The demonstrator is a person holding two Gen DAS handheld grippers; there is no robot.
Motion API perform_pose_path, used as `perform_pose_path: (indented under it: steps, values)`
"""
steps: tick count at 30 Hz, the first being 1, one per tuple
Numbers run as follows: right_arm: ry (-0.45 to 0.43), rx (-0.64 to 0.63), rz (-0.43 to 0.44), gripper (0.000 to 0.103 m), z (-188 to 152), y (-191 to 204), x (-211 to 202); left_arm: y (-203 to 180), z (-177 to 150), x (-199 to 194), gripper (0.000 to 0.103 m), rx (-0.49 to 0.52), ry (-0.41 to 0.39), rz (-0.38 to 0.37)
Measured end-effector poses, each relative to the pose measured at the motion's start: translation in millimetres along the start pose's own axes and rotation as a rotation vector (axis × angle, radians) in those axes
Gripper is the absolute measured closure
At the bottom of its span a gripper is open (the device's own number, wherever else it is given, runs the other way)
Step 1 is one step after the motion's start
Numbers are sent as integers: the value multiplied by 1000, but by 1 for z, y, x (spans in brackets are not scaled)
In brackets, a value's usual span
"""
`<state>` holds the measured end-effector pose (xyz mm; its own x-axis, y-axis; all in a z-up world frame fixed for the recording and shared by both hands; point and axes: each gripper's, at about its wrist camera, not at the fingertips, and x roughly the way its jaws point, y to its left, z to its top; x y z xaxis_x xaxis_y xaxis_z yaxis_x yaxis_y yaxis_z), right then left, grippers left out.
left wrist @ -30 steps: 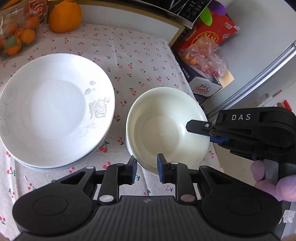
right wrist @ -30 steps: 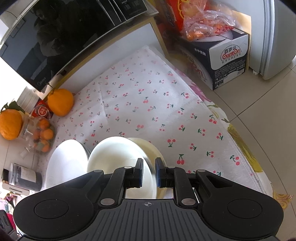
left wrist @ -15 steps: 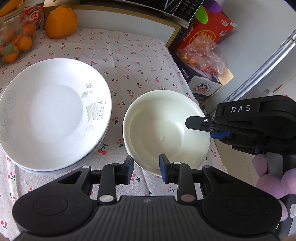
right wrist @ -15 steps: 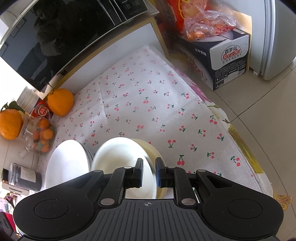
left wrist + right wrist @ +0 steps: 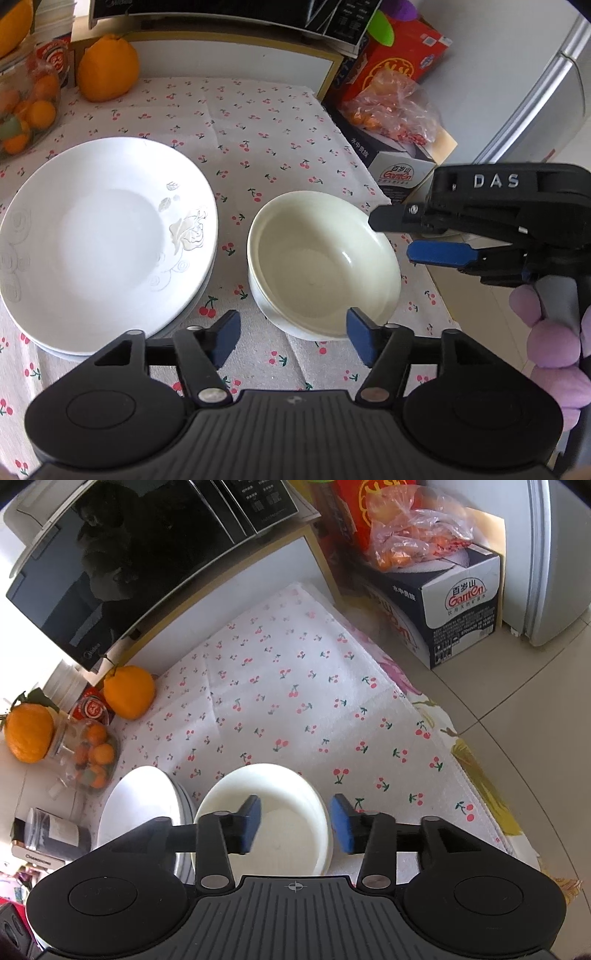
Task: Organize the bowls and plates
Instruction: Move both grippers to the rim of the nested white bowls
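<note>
The left gripper (image 5: 293, 336) and right gripper (image 5: 295, 823) have both just been spreading their jaws, now gaping and gripping nothing. The stacked cream ceramic bowls (image 5: 325, 262) sit free on the cherry-print tablecloth (image 5: 258, 122) (rim between each pair of pads), beside the stacked white rose-embossed plates (image 5: 103, 236).

White rose-embossed plate (image 5: 103, 236), cream bowl (image 5: 321, 262), cherry-print white cloth (image 5: 258, 122)

Right tongs (image 5: 294, 823) just opening, straddling bowl (image 5: 280, 812) rim; plates (image 5: 142, 805) beside.
</note>
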<state>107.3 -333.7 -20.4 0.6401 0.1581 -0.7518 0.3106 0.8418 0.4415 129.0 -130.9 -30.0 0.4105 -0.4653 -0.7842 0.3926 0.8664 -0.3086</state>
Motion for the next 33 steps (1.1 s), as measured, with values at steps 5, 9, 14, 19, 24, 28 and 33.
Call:
perform_pose_path:
  steps: [5, 9, 14, 19, 24, 28, 33]
  values:
    - [-11, -18, 25, 40, 1, -3, -3, -1, -3, 0, 26, 38, -11, -5]
    - [-22, -61, 41, 30, -1, -4, -5, -1, -9, -2, 13, 86, -29, -6]
    - [-58, -132, 51, 24, -4, -7, -7, -1, -19, -7, 7, 154, -56, -6]
    - [-98, -172, 70, 21, -7, -16, -10, -5, -30, -9, 6, 240, -87, 4]
    - [-110, -232, 75, 21, -13, -19, -4, -14, -43, -6, 6, 356, -114, 4]
    - [-97, -236, 104, 21, -17, -20, 1, -18, -47, 2, 8, 401, -139, -1]
    - [-97, -245, 120, 21, -19, -18, 4, -21, -48, 10, 16, 430, -157, 6]
